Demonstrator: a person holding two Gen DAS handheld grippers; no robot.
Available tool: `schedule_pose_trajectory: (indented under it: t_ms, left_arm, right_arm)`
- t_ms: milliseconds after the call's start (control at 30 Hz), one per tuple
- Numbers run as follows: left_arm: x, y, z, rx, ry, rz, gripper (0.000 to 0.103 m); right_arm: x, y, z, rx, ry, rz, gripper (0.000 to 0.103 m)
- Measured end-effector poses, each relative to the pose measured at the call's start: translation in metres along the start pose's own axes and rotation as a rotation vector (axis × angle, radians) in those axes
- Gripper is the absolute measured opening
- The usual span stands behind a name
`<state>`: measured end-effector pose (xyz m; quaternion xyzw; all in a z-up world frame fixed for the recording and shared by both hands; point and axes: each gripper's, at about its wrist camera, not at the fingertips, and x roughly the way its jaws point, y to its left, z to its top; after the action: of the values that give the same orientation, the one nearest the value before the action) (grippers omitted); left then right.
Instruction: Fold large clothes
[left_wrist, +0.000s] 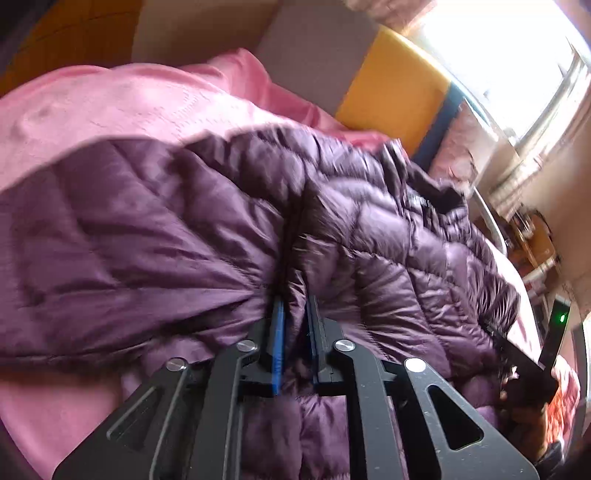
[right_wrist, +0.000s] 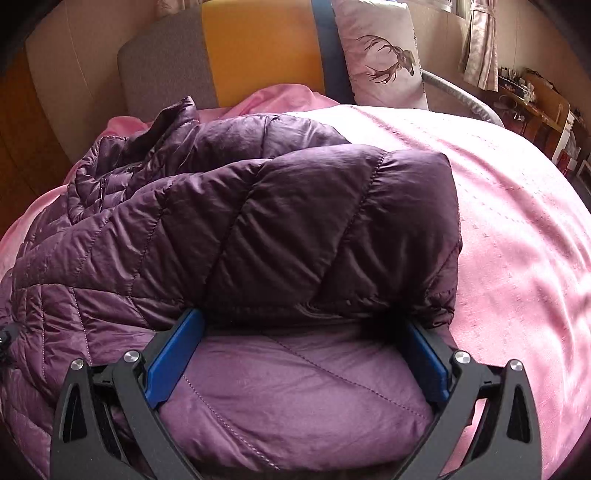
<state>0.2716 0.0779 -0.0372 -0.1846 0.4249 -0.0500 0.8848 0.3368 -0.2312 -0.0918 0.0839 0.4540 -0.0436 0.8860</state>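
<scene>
A purple quilted puffer jacket (left_wrist: 388, 236) lies on a pink bedspread (left_wrist: 110, 110). My left gripper (left_wrist: 295, 306) is shut on a pinched fold of the jacket, with fabric bunched between its blue pads. In the right wrist view the jacket (right_wrist: 288, 229) lies with one part folded over another. My right gripper (right_wrist: 299, 332) is open wide, its blue pads (right_wrist: 173, 362) on either side of a flat jacket panel, with the fingertips tucked under the folded edge. The right gripper also shows at the lower right of the left wrist view (left_wrist: 532, 365).
A headboard with grey, yellow and blue panels (right_wrist: 258, 48) stands behind the bed. A deer-print pillow (right_wrist: 384, 55) leans on it. Bare pink bedspread (right_wrist: 517, 221) lies to the right of the jacket. A desk with clutter (right_wrist: 532, 99) stands far right by a curtained window.
</scene>
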Motion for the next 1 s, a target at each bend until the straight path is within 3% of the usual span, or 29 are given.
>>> schedule_pose_trajectory:
  t_ms: [100,200,367,500,600,767,833,867,900,933,1000]
  left_arm:
    - [-0.032,-0.008,0.005,0.043,-0.119,0.017,0.011]
    - [-0.036,-0.026,0.017,0.117,-0.138,-0.007,0.011]
    - [0.004,-0.051,0.037,0.179,-0.058,-0.022,0.011]
    - [0.059,-0.035,0.033,0.112,0.084,-0.014,0.011]
    - [0.063,-0.021,0.028,0.066,0.063,-0.060,0.008]
    - [0.053,-0.022,0.029,0.054,0.077,-0.042,0.008]
    - [0.032,-0.015,0.026,0.005,0.063,-0.066,0.014]
    - [0.020,-0.009,0.023,-0.016,0.047,-0.073,0.028]
    - [0.002,0.000,0.016,-0.053,0.014,-0.069,0.056]
    - [-0.012,0.008,0.010,-0.086,-0.019,-0.055,0.066]
    - [-0.040,0.033,-0.005,-0.156,-0.067,-0.066,0.069]
  right_arm:
    - [-0.003,0.002,-0.001,-0.007,-0.003,-0.010,0.101]
    - [-0.003,0.004,0.000,-0.011,-0.005,-0.017,0.101]
    - [-0.004,0.003,0.001,-0.011,-0.005,-0.016,0.101]
    - [-0.009,0.007,-0.002,-0.011,-0.009,-0.014,0.101]
    - [-0.008,0.009,-0.003,-0.017,-0.009,-0.020,0.101]
    - [-0.009,0.011,-0.003,-0.022,-0.009,-0.026,0.101]
    - [-0.009,0.011,-0.002,-0.021,-0.009,-0.026,0.101]
    - [-0.009,0.011,-0.002,-0.021,-0.009,-0.027,0.101]
    - [-0.010,0.011,-0.002,-0.021,-0.009,-0.026,0.101]
    - [-0.010,0.011,-0.001,-0.019,-0.009,-0.025,0.101]
    - [-0.010,0.011,-0.001,-0.019,-0.009,-0.027,0.101]
